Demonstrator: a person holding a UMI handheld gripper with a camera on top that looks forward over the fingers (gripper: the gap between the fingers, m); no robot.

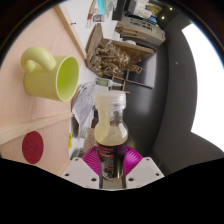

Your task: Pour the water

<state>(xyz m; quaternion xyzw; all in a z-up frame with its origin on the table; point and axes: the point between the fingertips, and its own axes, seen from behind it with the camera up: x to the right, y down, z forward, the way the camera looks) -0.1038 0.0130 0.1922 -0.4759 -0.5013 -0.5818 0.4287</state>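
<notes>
My gripper [110, 160] is shut on a small bottle [110, 122] with a white cap, a pale yellowish body and a dark label. Both magenta pads [92, 160] press on its lower part, and the bottle stands upright between the fingers, lifted off the table. A lime-green mug [52, 74] with a handle lies tipped in the view to the left of the bottle, its open mouth facing the bottle. The mug rests on a pale table top [30, 110].
A red round coaster [33, 146] lies on the table near the left finger. Beyond the bottle stands a shelf [125, 50] crowded with boxes and papers. A dark cabinet [175, 90] fills the right side.
</notes>
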